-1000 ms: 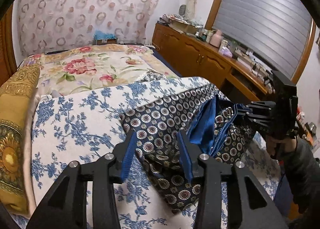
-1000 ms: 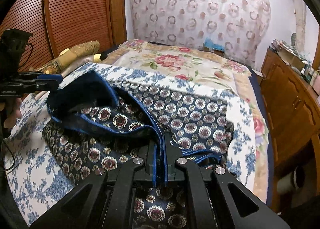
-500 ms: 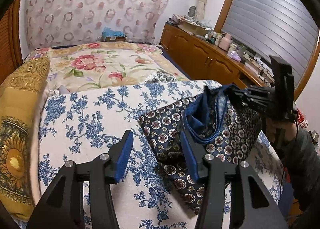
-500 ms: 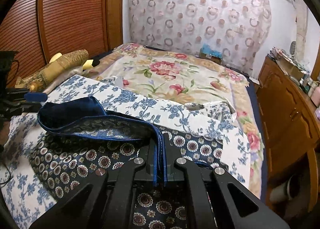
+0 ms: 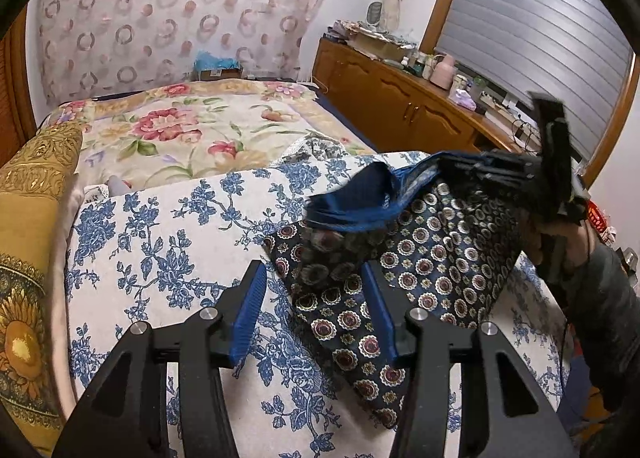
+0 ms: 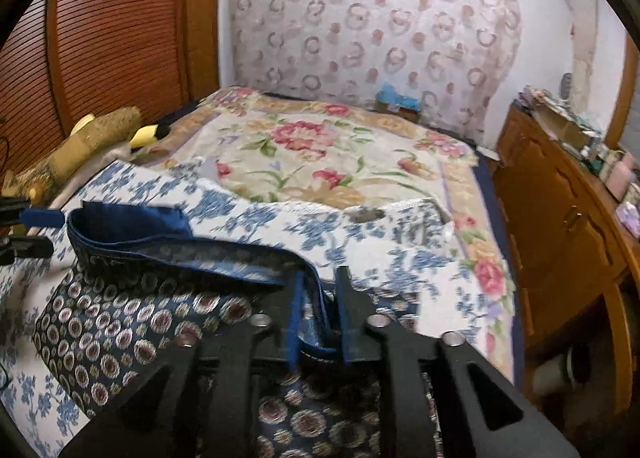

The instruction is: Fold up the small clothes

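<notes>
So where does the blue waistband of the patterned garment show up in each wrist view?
Left wrist view: the blue waistband is right of centre, lifted above the patterned garment and running to the right tool.
Right wrist view: it crosses from mid-left to bottom centre, ending between the tool's fingers.
Shared landmark: the blue-flowered sheet under the garment, seen in both views.

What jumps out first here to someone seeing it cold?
The dark medallion-print garment with its blue lining, on the blue-and-white floral sheet at the near end of the bed. The right gripper has its blue band between the fingers, which stand slightly apart; the left gripper is open over the garment's left edge. Behind, a rose-patterned bedspread.
</notes>
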Available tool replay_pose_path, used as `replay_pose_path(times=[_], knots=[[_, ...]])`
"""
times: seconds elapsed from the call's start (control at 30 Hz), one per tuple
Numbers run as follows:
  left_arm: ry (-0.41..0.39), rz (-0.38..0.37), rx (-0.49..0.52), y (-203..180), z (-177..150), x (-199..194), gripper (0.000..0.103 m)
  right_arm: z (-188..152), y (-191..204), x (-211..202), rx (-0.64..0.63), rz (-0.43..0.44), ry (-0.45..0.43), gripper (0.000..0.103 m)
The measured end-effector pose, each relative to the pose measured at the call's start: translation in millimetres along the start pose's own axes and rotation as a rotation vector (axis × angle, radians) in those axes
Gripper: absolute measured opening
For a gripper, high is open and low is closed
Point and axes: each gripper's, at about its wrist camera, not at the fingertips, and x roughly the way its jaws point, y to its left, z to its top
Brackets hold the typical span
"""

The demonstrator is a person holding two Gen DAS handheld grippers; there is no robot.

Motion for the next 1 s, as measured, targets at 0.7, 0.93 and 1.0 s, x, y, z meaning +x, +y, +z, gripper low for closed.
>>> replay_pose_path(times=[0.7, 0.93, 1.0], knots=[[0.129, 0.064, 0.006, 13, 11, 66, 0.051, -66, -41, -25, 0.188, -0.028, 0.124, 0.061], [0.126, 0.059, 0.010, 12, 14, 68, 0.051, -69, -49, -18, 0.222, 0.016, 0.158, 0.061], [0.125, 0.052, 0.011, 12, 16, 70, 0.051, -71, -52, -17, 0.236, 0.030, 0.166, 0.061]])
